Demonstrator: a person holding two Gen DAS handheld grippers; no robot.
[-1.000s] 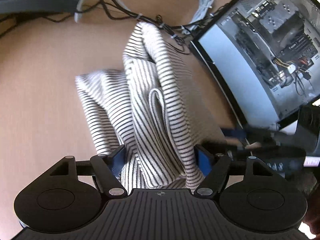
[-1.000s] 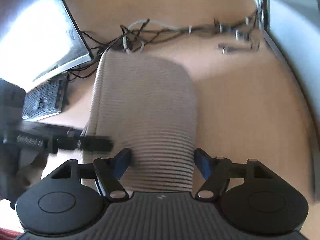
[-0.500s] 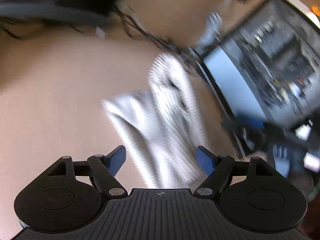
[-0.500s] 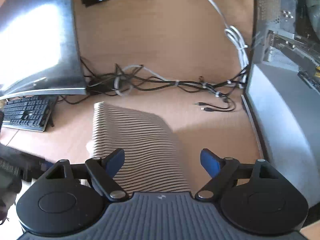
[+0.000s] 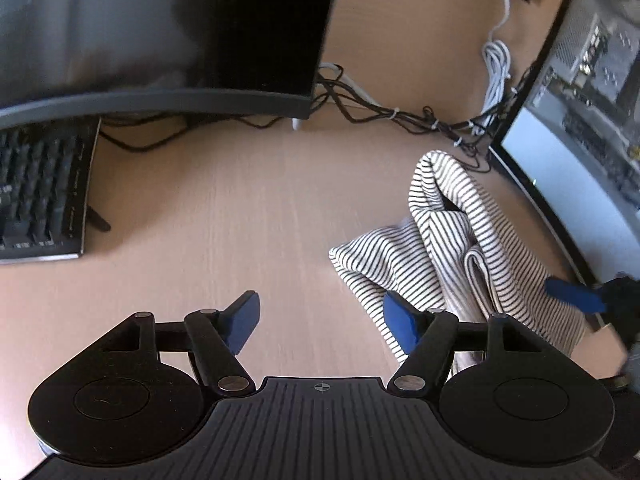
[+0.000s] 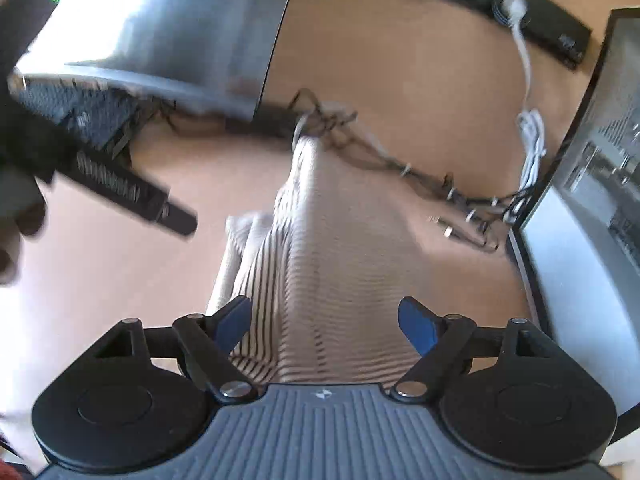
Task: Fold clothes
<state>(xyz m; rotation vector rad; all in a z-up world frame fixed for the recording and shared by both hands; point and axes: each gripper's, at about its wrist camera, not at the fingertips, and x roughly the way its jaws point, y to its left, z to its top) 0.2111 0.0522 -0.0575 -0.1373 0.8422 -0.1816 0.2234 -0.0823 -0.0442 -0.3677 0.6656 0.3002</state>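
While looking out along the fingers, found the left gripper [image 5: 320,308] spread wide and empty, over bare desk [image 5: 240,208] on the side away from the open computer case [image 5: 580,128]. Found the right gripper [image 6: 324,316] equally spread, gripping nothing, closer to the case, with the striped garment [image 6: 320,264] passing beneath its gap; could not tell whether fingers touched cloth. Saw the garment bunched and loosely doubled just beside the case, long axis running alongside it toward the cables [image 5: 400,114]. Judged the right gripper nearer, garment straight ahead; for the left, off toward the case. Could not settle how far folding stood.
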